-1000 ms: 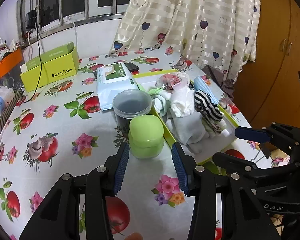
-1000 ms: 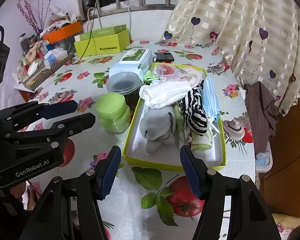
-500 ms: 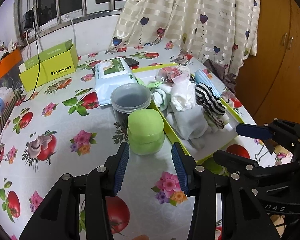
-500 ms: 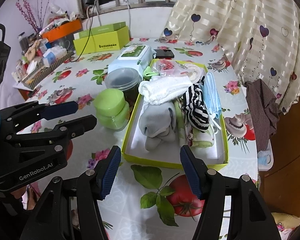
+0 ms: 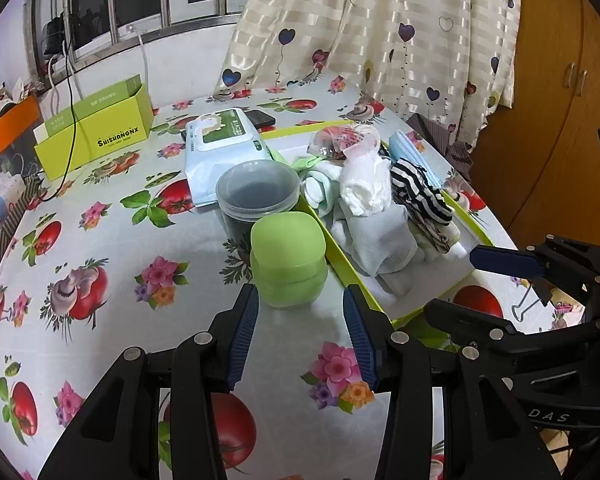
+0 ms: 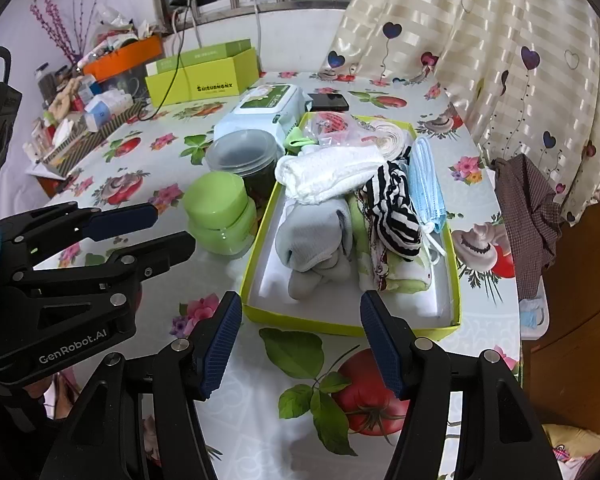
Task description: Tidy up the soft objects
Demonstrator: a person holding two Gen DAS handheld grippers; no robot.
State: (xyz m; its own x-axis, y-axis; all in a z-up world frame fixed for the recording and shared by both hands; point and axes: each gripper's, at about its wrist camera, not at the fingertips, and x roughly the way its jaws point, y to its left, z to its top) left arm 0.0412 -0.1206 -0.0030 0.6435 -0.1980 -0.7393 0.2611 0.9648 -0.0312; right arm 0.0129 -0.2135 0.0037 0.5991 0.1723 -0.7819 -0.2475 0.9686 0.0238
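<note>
- The soft things lay heaped in a shallow yellow-green tray (image 6: 455, 280) on the table (image 6: 152, 160): a grey sock (image 6: 314, 236) at the near end, a rolled white cloth (image 6: 328, 174) behind it, a black-and-white striped piece (image 6: 392, 212) to its right and a blue face mask (image 6: 428, 184) along the tray's right wall.
- A clear bag (image 6: 332, 126) with red print sat at the tray's far end.
- Just left of the tray stood a green lidded jar (image 5: 288, 260), and behind it a clear round container (image 5: 258, 190).
- A wipes pack (image 5: 224, 140) lay beyond those, with a dark phone (image 6: 329, 101) beside it and a lime box (image 5: 96, 132) farther back.
- The left gripper (image 5: 298, 332) hung released just short of the green jar, pads not touching it.
- The right gripper (image 6: 300, 344) hung released before the tray's near wall, with nothing between its jaws.
</note>
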